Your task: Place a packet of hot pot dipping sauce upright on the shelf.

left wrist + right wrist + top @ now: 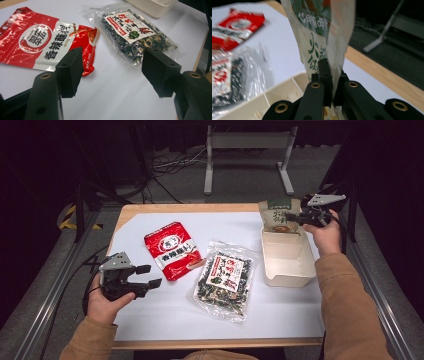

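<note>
My right gripper [294, 216] is shut on the edge of a beige and green snack pouch [278, 215], which stands upright over the far end of a cream divided box [287, 265]. In the right gripper view the jaws pinch the pouch [322, 32] just above the box wall [274, 93]. My left gripper [149, 276] rests open at the table's left, with nothing between its jaws. A red packet [172, 250] and a clear bag of dark dried greens [226, 277] lie flat mid-table; both lie ahead of the left gripper [111, 72], the red packet [37, 42] and the clear bag [135, 32].
A white sheet [165, 310] covers the wooden table [185, 208]. A grey metal stand [247, 155] and cables lie on the dark floor beyond. Metal rails [50, 290] run along both sides of the table.
</note>
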